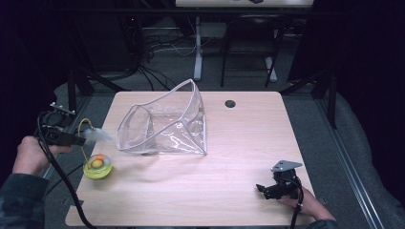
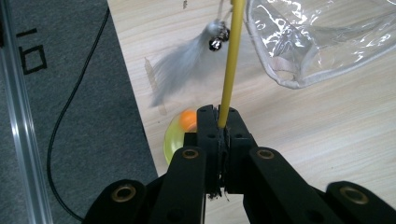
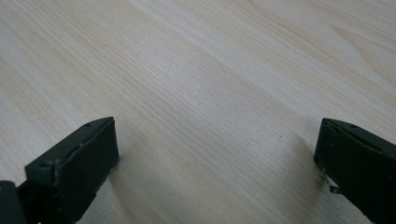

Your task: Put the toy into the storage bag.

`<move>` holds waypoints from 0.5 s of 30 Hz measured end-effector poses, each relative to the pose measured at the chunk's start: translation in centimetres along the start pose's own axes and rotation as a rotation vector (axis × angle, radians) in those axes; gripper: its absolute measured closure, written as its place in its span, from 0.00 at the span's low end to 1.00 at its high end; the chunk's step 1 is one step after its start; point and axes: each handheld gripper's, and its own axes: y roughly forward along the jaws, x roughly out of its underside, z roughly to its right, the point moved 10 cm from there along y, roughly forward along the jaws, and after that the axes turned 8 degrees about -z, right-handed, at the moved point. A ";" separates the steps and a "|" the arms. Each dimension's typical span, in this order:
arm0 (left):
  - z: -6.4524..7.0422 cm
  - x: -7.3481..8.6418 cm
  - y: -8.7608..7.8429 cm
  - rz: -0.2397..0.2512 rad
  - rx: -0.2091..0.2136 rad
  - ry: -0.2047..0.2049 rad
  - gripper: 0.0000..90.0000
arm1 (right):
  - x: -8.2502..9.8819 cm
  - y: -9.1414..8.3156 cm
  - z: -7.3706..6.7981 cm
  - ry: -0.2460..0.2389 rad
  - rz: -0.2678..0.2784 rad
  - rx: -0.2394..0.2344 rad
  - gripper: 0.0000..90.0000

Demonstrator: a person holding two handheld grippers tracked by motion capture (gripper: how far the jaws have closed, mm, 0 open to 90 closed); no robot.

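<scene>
- The yellow stick (image 2: 231,60) runs straight away from my left claw (image 2: 218,122), which is clamped tight on its near end, above the table's (image 1: 229,162) left edge.
- A grey feather (image 2: 180,63) hangs off it.
- The yellow bowl (image 1: 98,167) holds an orange ball (image 1: 98,162).
- The clear bag (image 1: 165,121) gapes open.
- My right claw (image 3: 217,154) rests with its jaws wide apart.

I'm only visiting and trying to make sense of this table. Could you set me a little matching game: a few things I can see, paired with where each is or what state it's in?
Things:
1. left gripper
2. right gripper
3. clear bag
4. yellow-green dish

States or places:
A. lies mid-table, mouth open
B. jaws apart over bare wood
C. sits near the table's left edge, an orange ball in it
D. clamped on a thin yellow wand

Pairs: 1-D, 2-B, 3-A, 4-C
</scene>
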 end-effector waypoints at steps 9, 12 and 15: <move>-0.1 -0.8 -1.1 0.015 -0.008 0.014 0.98 | 0.0 0.0 0.0 0.000 -0.003 -0.001 0.00; 0.0 -1.2 -1.4 0.020 -0.012 0.019 0.98 | 0.0 0.0 0.0 0.003 0.003 -0.002 0.00; 0.1 -1.5 -1.9 0.025 -0.017 0.023 0.98 | 0.0 0.0 0.0 0.002 0.005 -0.002 0.00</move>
